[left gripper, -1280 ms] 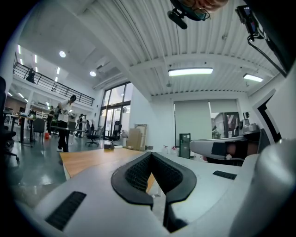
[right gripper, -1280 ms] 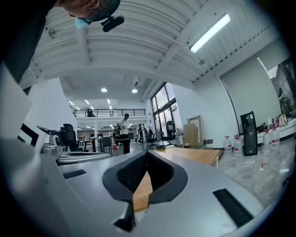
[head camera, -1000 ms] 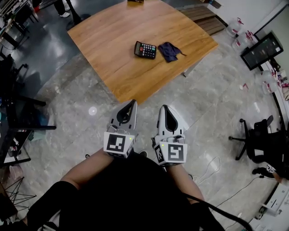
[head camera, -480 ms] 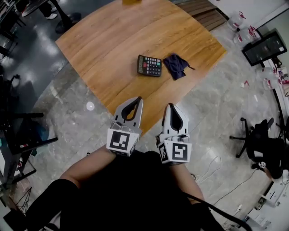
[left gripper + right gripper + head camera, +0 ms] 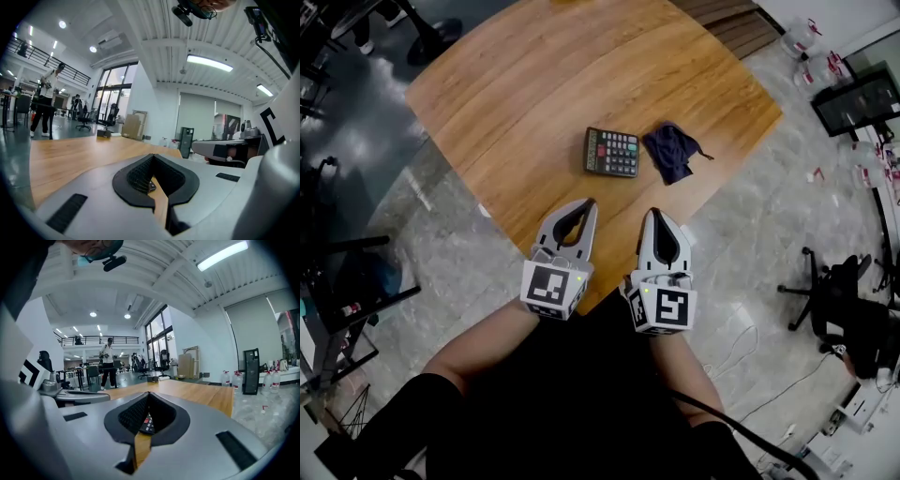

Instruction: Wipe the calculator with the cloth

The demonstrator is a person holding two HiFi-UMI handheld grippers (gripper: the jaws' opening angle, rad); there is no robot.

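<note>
A black calculator [image 5: 612, 152] with coloured keys lies on the wooden table [image 5: 534, 84], near its front corner. A dark blue cloth [image 5: 670, 151] lies crumpled just right of it. My left gripper [image 5: 588, 205] and right gripper [image 5: 652, 215] hover side by side over the table's near edge, both shut and empty, a short way in front of the calculator. Through the right gripper's jaws a sliver of the calculator [image 5: 146, 423] shows. The left gripper view looks low across the table [image 5: 70, 152].
Grey tiled floor [image 5: 750, 272] surrounds the table. An office chair [image 5: 839, 305] stands at right, dark desks and chairs [image 5: 337, 272] at left. Water bottles [image 5: 811, 42] sit on the floor at the far right. People stand in the distance [image 5: 108, 364].
Both grippers have moved forward from over the floor to the table's near edge. The calculator and cloth now lie closer in view.
</note>
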